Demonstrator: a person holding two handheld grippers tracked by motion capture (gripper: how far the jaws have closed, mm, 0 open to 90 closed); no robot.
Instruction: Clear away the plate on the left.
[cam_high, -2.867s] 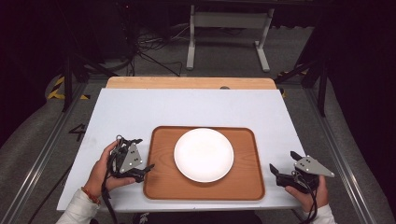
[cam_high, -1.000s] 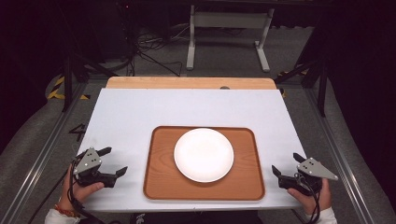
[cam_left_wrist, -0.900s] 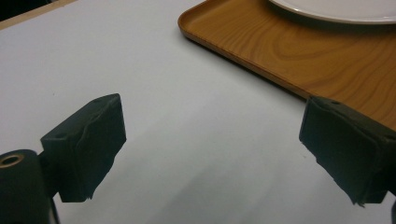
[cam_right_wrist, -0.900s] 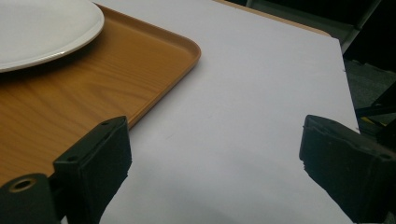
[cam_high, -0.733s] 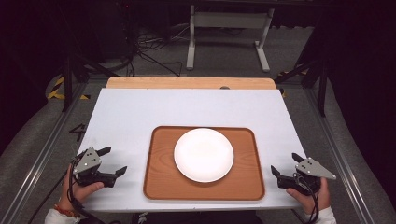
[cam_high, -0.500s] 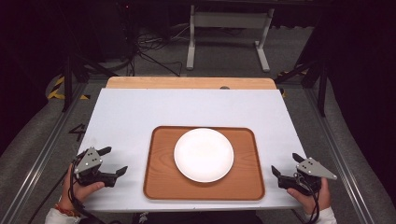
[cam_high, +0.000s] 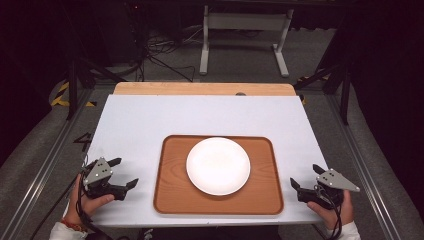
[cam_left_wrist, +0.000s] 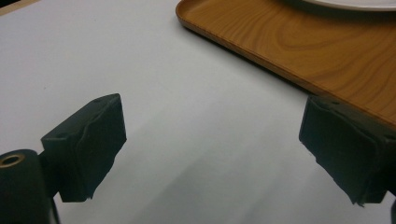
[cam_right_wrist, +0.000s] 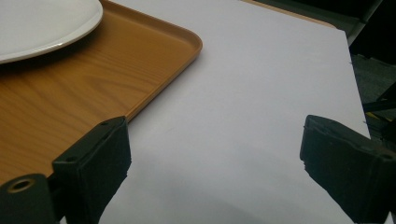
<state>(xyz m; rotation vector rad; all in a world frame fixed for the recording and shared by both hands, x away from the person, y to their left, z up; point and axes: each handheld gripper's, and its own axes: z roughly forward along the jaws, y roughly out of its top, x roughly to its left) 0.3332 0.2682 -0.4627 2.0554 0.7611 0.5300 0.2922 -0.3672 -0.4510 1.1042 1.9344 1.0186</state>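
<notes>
dark room, cables and a metal stand leg on the floor beyond a white table with a strip of bare wood along its far edge.

our left gripper sits at the near left corner of the table, jaws spread wide, nothing between them. in the left gripper view we look across bare white tabletop, with the tray's rim just beside one jaw. gripper and tray are near but apart.

our right gripper sits at the near right edge, jaws also spread wide and empty. in the right gripper view the tray's rounded corner lies beyond one jaw, not touching it.

outward from both: a brown wooden tray lies flat in the near middle of the table, between the two grippers. a white plate rests on it, roughly centred and upright. it looks empty.

progress, as we judge it: the plate seated on the tray suggests any placing is already done. both grippers flank the tray at its short sides, which reads either as resting after that step or as lining up to grip the tray's edges. if a lift or carry is meant, all of it is left: neither rim is pinched yet, and the tray is flat on the table.
</notes>
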